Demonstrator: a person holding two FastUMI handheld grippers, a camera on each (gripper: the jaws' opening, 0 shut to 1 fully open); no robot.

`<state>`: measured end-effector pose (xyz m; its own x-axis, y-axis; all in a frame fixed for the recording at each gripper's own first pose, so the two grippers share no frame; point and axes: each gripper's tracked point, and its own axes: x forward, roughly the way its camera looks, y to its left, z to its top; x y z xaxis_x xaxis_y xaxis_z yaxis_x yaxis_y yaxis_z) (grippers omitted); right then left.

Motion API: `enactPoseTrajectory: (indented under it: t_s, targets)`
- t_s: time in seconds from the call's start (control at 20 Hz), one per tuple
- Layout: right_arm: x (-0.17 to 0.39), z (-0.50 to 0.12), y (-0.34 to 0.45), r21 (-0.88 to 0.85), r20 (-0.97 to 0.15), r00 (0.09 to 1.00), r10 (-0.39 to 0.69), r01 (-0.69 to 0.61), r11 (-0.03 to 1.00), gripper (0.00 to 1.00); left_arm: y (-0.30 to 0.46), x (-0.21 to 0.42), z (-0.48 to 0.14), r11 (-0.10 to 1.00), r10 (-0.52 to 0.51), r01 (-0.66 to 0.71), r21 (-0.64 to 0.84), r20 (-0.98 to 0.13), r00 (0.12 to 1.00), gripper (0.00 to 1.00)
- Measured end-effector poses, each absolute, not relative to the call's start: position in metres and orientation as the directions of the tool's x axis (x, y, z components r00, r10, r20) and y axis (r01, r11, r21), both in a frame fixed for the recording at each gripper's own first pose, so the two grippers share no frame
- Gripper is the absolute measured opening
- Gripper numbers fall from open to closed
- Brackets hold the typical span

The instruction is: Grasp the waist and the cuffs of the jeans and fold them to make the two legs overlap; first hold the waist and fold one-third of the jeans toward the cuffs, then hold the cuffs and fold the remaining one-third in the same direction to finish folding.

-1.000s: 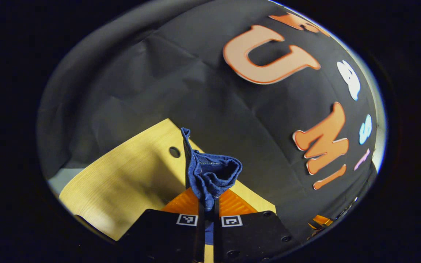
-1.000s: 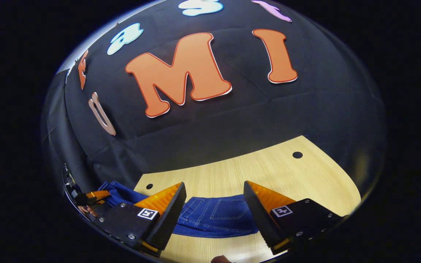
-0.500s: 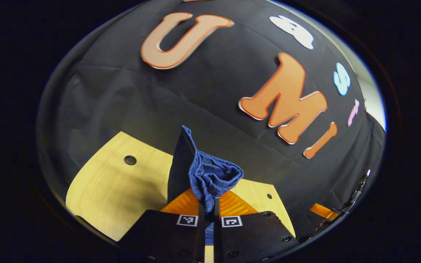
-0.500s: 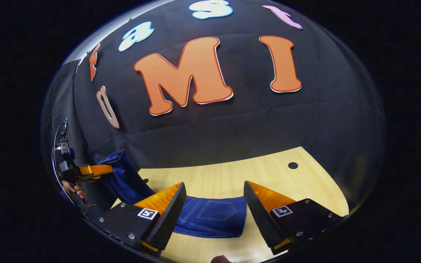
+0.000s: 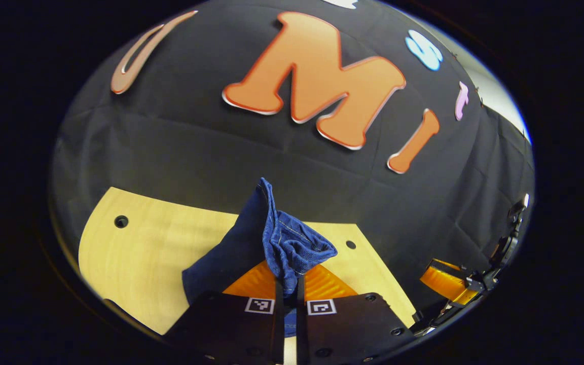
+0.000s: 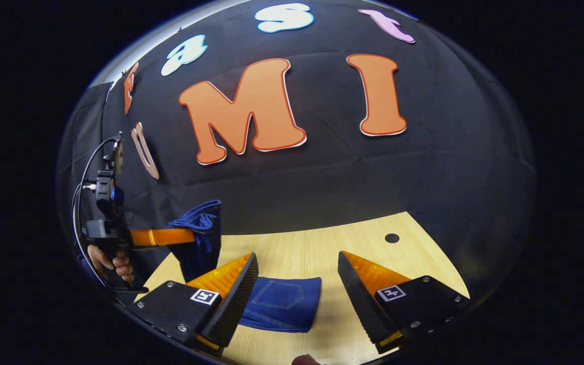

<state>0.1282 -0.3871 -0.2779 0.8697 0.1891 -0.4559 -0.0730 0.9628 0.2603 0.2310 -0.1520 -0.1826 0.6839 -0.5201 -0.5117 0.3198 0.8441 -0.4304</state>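
In the left gripper view my left gripper (image 5: 289,290) is shut on a bunched, stitched end of the blue jeans (image 5: 292,242), which stands up between the fingers; more denim hangs down to the left. In the right gripper view that same gripper (image 6: 190,236) holds the denim end (image 6: 198,225) lifted above the table's left side. A folded part of the jeans with a back pocket (image 6: 282,303) lies flat on the wooden table (image 6: 322,248). My right gripper (image 6: 297,290) hovers open over it, fingers wide apart and touching nothing.
Round holes are cut in the tabletop (image 6: 392,238) (image 5: 120,221). A hand (image 6: 112,261) grips the left gripper's handle, with a cable looping above it. The right gripper (image 5: 441,279) shows at the far right edge of the left gripper view.
The left gripper has risen and swung toward the right with the denim end. The flat part on the table has grown shorter and shifted left. The right gripper stays open.
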Motion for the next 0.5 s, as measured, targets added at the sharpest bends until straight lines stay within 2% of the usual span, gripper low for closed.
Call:
enactPoseTrajectory:
  t_s: [0.35, 0.4, 0.45, 0.5]
  targets:
    - [0.133, -0.29, -0.424, 0.276, -0.465, 0.867, 0.182, -0.054, 0.96, 0.98, -0.219, 0.188, -0.233, 0.86, -0.496, 0.422, -0.287, -0.664, 0.559, 0.12]
    - [0.135, -0.291, -0.425, 0.28, -0.463, 0.867, 0.187, -0.057, 0.958, 0.98, -0.223, 0.18, -0.238, 0.857, -0.497, 0.431, -0.283, -0.674, 0.546, 0.23]
    - [0.135, -0.293, -0.427, 0.278, -0.464, 0.866, 0.187, -0.058, 0.959, 0.98, -0.225, 0.174, -0.241, 0.86, -0.49, 0.429, -0.277, -0.685, 0.54, 0.26]
    - [0.136, -0.295, -0.428, 0.277, -0.464, 0.866, 0.188, -0.06, 0.959, 0.97, -0.228, 0.17, -0.241, 0.857, -0.496, 0.425, -0.29, -0.686, 0.532, 0.34]
